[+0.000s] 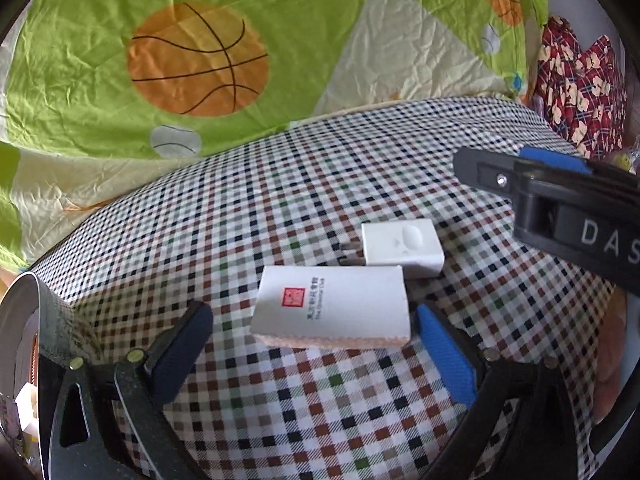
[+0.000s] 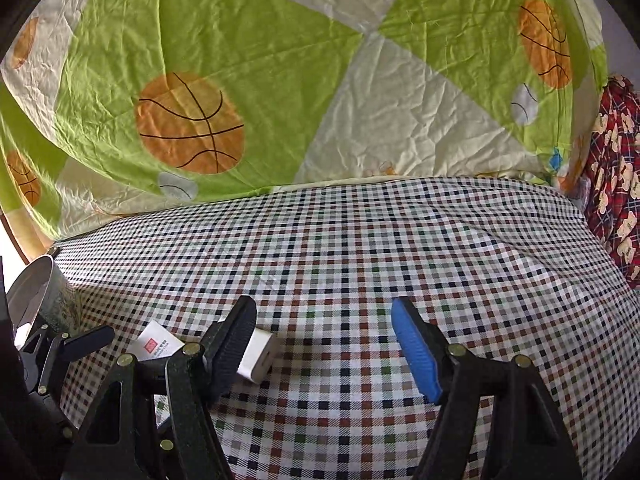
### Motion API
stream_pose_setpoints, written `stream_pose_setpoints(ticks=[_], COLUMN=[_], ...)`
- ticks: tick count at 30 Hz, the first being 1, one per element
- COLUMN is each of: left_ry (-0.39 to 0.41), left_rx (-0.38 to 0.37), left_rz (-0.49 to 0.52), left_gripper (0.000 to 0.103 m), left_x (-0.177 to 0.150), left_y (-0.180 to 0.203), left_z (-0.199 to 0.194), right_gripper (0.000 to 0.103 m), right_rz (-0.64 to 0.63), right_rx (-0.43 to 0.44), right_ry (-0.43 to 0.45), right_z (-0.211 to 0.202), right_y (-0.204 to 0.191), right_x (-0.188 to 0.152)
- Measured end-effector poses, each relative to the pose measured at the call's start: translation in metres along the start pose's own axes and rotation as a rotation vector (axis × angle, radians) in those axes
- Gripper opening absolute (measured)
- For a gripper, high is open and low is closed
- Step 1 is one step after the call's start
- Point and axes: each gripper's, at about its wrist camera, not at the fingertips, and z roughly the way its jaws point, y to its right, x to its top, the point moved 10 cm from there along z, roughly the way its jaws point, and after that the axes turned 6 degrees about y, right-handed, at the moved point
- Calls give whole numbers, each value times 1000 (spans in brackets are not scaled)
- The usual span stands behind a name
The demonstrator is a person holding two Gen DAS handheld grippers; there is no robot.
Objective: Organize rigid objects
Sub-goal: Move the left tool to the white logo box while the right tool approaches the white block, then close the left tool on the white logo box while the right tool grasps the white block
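White card box [image 1: 332, 306]: it lies flat on the checked cloth [image 1: 280, 184], red square stamp up, and I judge it the thing in hand.
Where it sits: in my left wrist view it is dead ahead, just past the fingertips of the left gripper [image 1: 320, 340] and centred on the gap between them.
Long axis: it runs across the view, from the dark finger side toward the blue finger side, so the short edges face the pads.
Left fingers: spread wide; the dark pad [image 1: 180, 356] and the blue pad [image 1: 446, 356] both stand clear of the box, nothing pinched. The box's width looks close to the gap, so my margin is thin.
White charger [image 1: 402, 246]: it lies just behind the box, prongs pointing toward the dark finger side, near the box's far edge; I cannot tell whether they touch.
Right gripper [image 2: 324, 344]: parted, only bare cloth between the fingers. From its own camera the charger [image 2: 260, 354] lies off beyond its dark finger, not in the gap, with the box [image 2: 154, 346] further that way.
Nearer hand: the left for the box; the right sits closer to the charger but is offset sideways.
Metal cup [image 2: 40, 292]: it stands at the cloth's edge, well apart from both items.
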Motion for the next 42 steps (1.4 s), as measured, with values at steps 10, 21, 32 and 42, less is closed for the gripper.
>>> stream_pose_setpoints(ticks=[10, 21, 32, 42], left_ry=[-32, 5, 0, 7], left_rx=[-46, 76, 92, 90], left_rz=[-59, -187, -221, -229], left_gripper=[82, 82, 82, 82], left_x=[-5, -14, -19, -19], left_y=[-11, -67, -78, -77], left_z=[14, 3, 2, 1], right_gripper=[72, 72, 75, 65], right_rz=[-5, -113, -85, -128], right_rx=[-8, 81, 139, 103], right_ry=[-17, -74, -222, -232], right_z=[6, 26, 56, 52], right_y=[-3, -55, -66, -67], right_x=[-4, -19, -36, -40])
